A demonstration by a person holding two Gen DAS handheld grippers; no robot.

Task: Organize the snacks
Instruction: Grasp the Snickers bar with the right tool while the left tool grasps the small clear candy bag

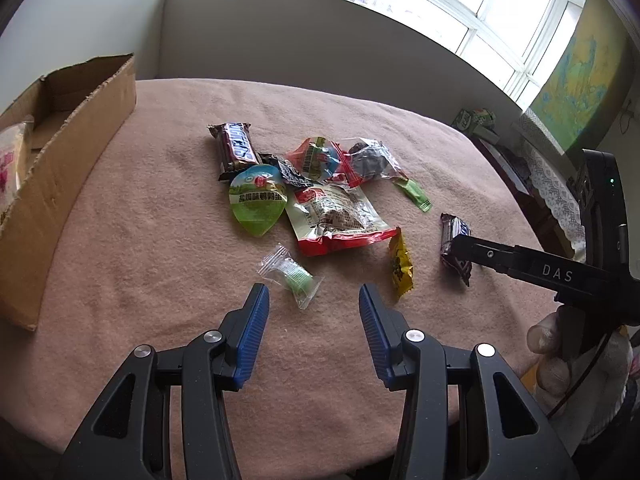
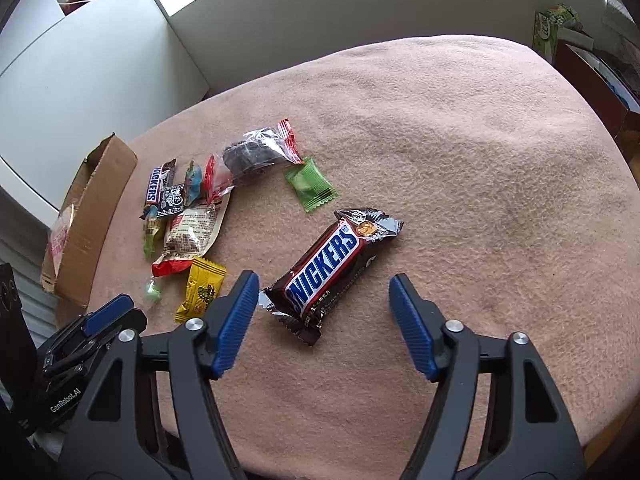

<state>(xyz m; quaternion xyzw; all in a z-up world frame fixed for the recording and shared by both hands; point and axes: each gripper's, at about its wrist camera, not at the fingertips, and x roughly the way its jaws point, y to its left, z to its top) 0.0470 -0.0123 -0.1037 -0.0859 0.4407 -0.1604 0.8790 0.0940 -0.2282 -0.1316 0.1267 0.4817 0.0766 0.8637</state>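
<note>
While my right gripper (image 2: pixel 322 320) stands released over a "SNICKERS" bar (image 2: pixel 330 270) (flat on the pink cloth (image 2: pixel 460 160)), my left gripper (image 1: pixel 314 320), also released, hovers near a clear-wrapped green candy (image 1: pixel 294 276).

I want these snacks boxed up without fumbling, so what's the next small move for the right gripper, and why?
Probably ease the right gripper forward and down over the Snickers bar, then close. Its jaws are open and empty, the bar lies loose on the pink cloth just ahead of them, apart from the pile.
</note>
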